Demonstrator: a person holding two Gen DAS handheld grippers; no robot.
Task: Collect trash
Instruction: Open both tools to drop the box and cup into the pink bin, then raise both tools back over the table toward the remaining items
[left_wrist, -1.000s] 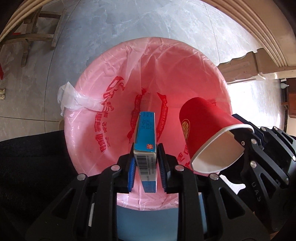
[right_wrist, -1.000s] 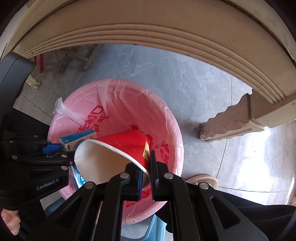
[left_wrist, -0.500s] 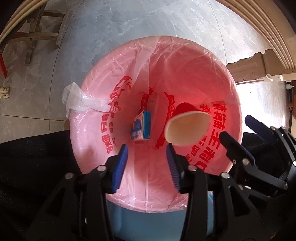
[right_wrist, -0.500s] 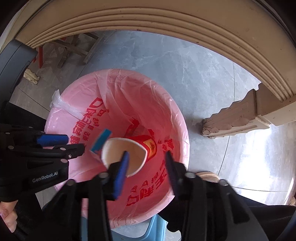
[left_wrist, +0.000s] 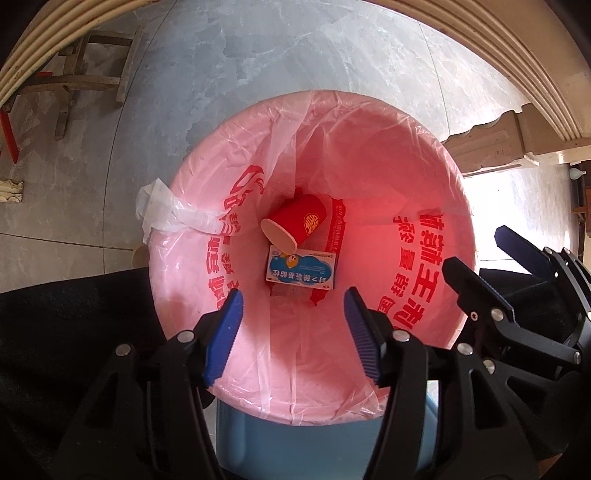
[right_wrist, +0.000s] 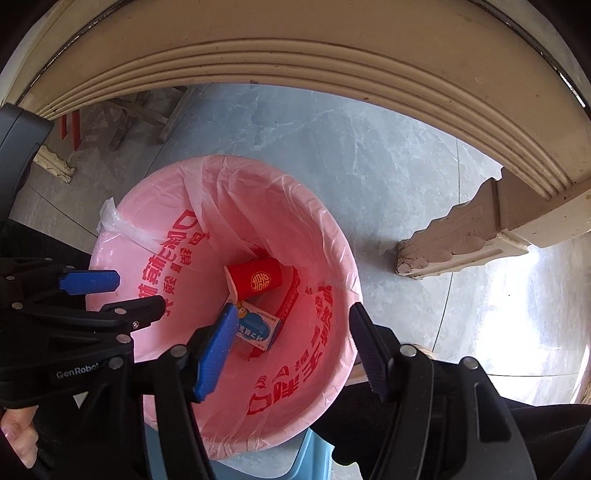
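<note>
Both grippers are matte black frames with triangular cut-outs and silver screw heads. The left gripper (left_wrist: 291, 332) and right gripper (right_wrist: 291, 345) carry ribbed blue pads on their fingers (left_wrist: 223, 341). White "GenRobot" lettering (right_wrist: 77, 374) marks the left one; bare skin (right_wrist: 18, 439) shows just below that lettering.

Bright daylight, floor glare right — fisheye-warped edges
</note>
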